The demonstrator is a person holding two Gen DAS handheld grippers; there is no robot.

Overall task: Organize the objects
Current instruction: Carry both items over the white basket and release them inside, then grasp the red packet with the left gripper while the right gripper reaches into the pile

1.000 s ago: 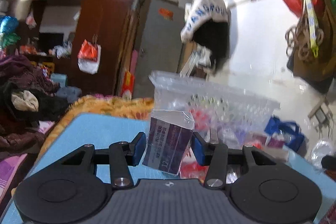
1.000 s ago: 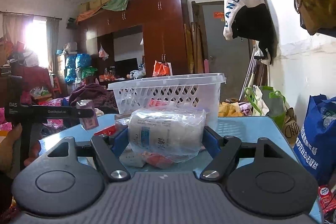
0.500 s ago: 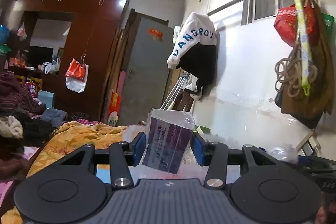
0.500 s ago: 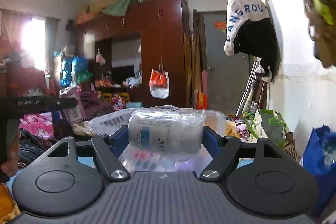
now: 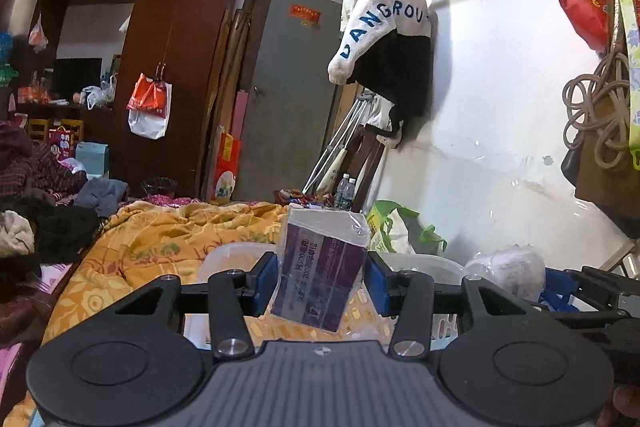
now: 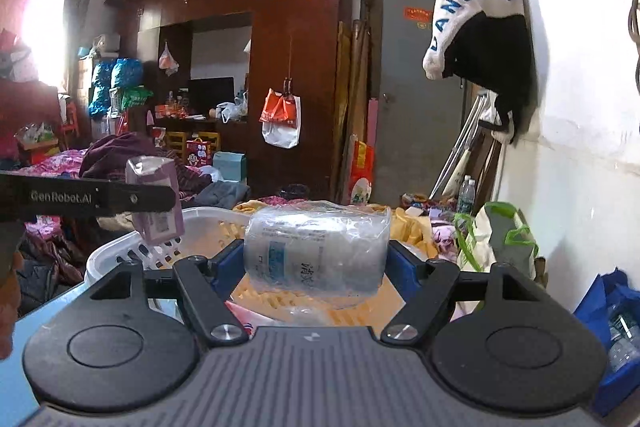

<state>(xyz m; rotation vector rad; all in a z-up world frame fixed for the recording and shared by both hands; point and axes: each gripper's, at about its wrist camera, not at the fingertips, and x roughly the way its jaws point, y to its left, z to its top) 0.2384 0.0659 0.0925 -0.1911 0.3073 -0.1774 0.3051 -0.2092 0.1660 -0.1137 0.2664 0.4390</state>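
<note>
My left gripper (image 5: pixel 322 277) is shut on a purple box wrapped in clear plastic (image 5: pixel 320 271), held upright above the white plastic basket (image 5: pixel 228 255). My right gripper (image 6: pixel 316 265) is shut on a clear-wrapped white pack with blue print (image 6: pixel 316 251), held over the same basket (image 6: pixel 132 251). In the right wrist view the left gripper (image 6: pixel 156 197) shows at the left, with the purple box (image 6: pixel 154 203) over the basket's rim. The left wrist view shows the white pack (image 5: pixel 508 267) and the right gripper at its right edge.
The blue table (image 6: pixel 24 331) carries the basket. A yellow quilt (image 5: pixel 168 235) lies behind it and piled clothes (image 5: pixel 36 211) to the left. A dark wardrobe (image 5: pixel 180 27), a grey door (image 5: pixel 288 91) and a white wall with hanging bags (image 5: pixel 600 107) stand beyond. A blue bag (image 6: pixel 616 311) is at the right.
Both grippers have risen with their loads and moved over the basket. The basket's side was in front of them earlier; now I look down past its rim.
</note>
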